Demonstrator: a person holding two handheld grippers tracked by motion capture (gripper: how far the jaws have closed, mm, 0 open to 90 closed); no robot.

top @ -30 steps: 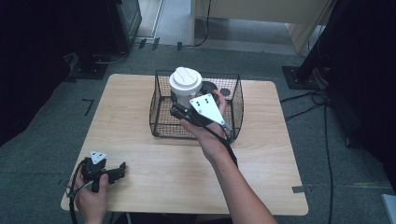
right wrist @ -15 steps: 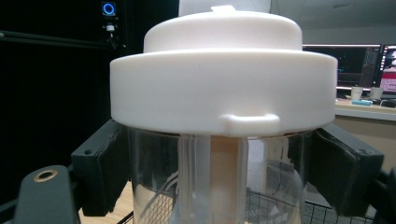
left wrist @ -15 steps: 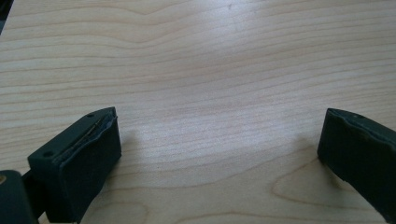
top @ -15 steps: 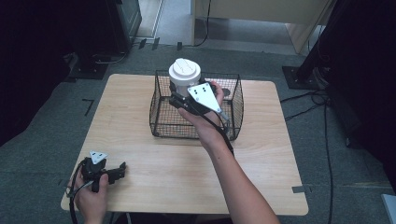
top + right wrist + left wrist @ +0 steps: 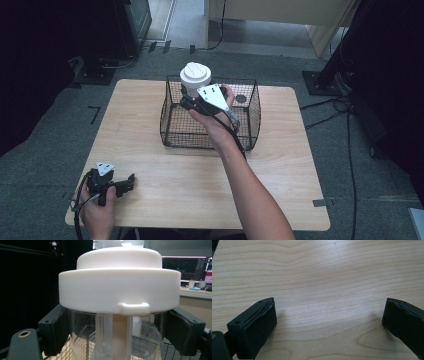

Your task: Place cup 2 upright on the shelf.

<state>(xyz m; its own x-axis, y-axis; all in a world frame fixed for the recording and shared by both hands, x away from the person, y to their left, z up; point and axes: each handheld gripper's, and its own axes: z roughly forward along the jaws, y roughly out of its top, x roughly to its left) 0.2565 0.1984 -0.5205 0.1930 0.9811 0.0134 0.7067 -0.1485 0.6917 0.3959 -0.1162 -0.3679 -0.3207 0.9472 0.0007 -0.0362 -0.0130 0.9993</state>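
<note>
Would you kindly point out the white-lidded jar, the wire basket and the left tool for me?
white-lidded jar (image 5: pixel 119 287): right gripper view, side of its white lid.
wire basket (image 5: pixel 252 117): high view, its right mesh wall.
left tool (image 5: pixel 131 182): high view, between its fingertips.

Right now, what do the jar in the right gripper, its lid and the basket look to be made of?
The jar looks like clear plastic or glass: the basket mesh shows through its wall. Its lid seems matte white plastic, smooth, with a small moulded tab. The basket looks like thin black wire mesh, probably coated metal. The right gripper clamps the jar just under the lid.
</note>
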